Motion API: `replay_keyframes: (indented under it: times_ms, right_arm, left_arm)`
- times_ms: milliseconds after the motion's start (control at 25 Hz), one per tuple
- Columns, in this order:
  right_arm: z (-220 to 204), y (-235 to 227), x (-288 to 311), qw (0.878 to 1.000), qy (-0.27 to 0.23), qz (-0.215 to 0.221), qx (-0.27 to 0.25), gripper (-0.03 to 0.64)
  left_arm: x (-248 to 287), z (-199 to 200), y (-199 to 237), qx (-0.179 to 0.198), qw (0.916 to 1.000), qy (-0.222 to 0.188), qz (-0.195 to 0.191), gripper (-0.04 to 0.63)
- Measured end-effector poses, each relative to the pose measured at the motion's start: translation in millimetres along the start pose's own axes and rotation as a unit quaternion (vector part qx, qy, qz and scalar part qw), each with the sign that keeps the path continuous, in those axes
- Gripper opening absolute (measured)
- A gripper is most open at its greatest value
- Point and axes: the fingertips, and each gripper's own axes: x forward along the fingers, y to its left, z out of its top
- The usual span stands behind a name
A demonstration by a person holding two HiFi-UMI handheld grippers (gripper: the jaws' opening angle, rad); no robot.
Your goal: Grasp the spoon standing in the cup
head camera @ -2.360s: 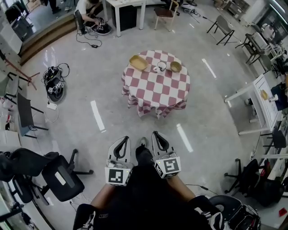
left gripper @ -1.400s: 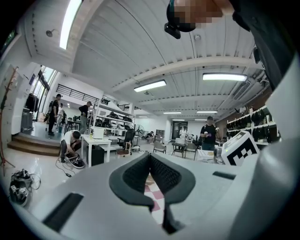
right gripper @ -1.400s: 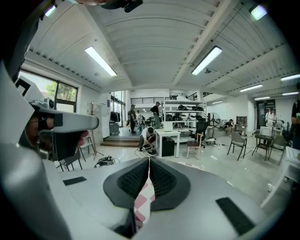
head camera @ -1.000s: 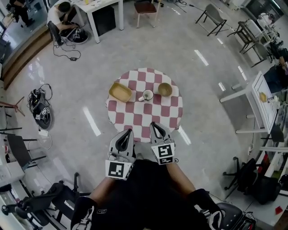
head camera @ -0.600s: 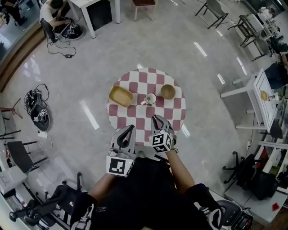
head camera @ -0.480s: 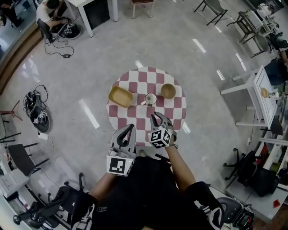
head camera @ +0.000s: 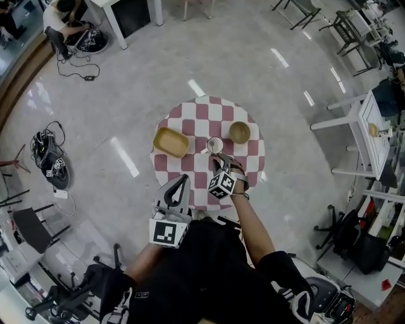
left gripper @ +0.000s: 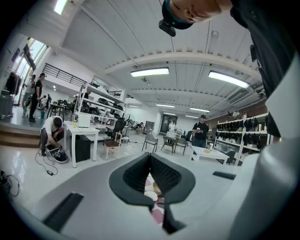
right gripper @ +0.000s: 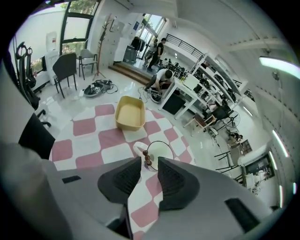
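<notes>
A white cup stands on the round table with a red-and-white checkered cloth. A spoon with a brown beaded handle stands upright in the cup at its near rim. My right gripper hovers just short of the cup with its jaws opening; the handle's top shows at the far end of the gap and touches neither pad. In the head view the right gripper reaches over the table's near side towards the cup. My left gripper hangs back at the table's edge, shut and empty.
A yellow tray sits left of the cup and a wooden bowl right of it. Office chairs, white tables and cables stand around on the glossy floor. A person crouches at a far desk.
The person has walked up to the table. My right gripper has stretched forward over the cloth to the cup and its jaws have parted. The left gripper has stayed low and shut.
</notes>
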Motion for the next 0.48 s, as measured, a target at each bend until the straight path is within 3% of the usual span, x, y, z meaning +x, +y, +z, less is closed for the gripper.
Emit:
replay_keyframes:
  times_ms: [320, 480]
  right_arm:
    - [-0.8, 4.1, 27.4, 1.0, 0.018, 0.016, -0.008, 0.121]
    - [-1.0, 5.1, 29.0, 1.0, 0.02, 0.009, -0.011, 0.065]
  left_arm:
    - [11.0, 0.4, 23.1, -0.002, 0.9999, 0.008, 0.009, 0.009]
    - [10.6, -0.1, 25.3, -0.003, 0.9999, 0.006, 0.012, 0.009]
